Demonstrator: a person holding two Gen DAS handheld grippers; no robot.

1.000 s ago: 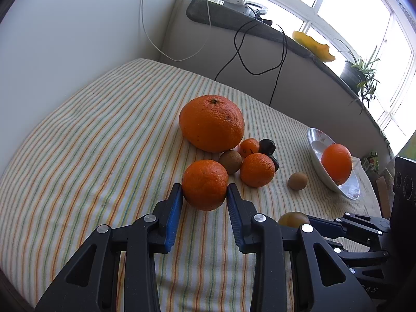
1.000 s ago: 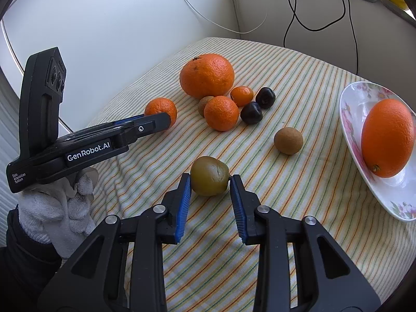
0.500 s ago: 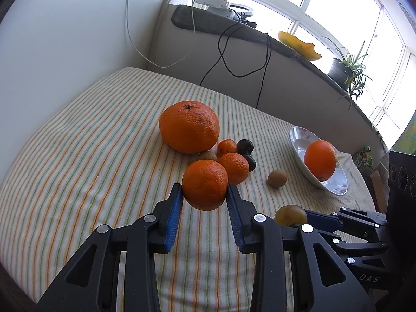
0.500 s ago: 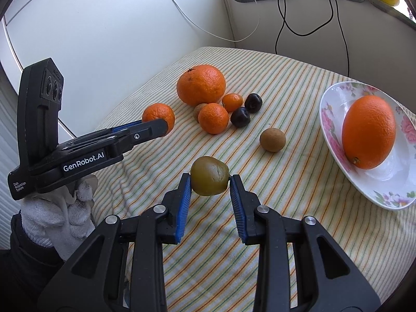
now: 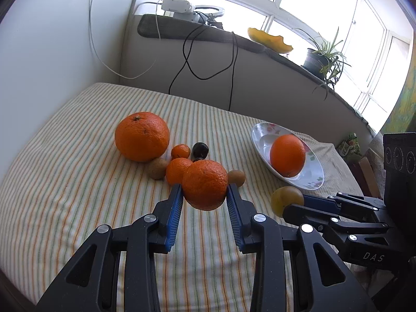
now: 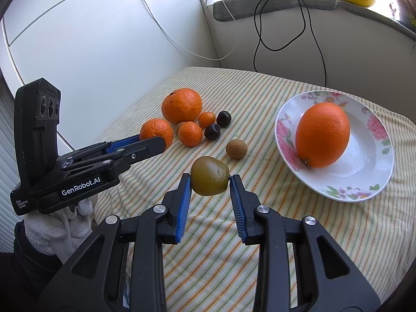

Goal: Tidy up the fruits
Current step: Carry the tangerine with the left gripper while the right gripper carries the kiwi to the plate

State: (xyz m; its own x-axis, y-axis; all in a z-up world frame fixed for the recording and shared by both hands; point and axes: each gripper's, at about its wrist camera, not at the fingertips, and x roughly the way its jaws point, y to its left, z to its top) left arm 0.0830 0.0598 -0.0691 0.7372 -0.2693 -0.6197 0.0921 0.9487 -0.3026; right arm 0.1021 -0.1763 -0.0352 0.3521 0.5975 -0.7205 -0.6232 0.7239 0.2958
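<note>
Fruits mid-carry: left gripper [image 5: 205,195] clamps an orange [image 5: 205,184], right gripper [image 6: 210,182] a kiwi [image 6: 209,175], both prob headed for plate [image 6: 374,182] w/ big orange [image 6: 322,134].

Premises: a domestic room, by a window. Evidence: a table under a striped cloth [image 5: 78,182] at frame centre; a floral plate [image 6: 374,135] at right; a potted plant [image 5: 322,57] on the windowsill [image 5: 260,44] at upper right; a white power strip [image 5: 176,5] at top centre, black cables [image 5: 187,59] hanging down the wall.
</note>
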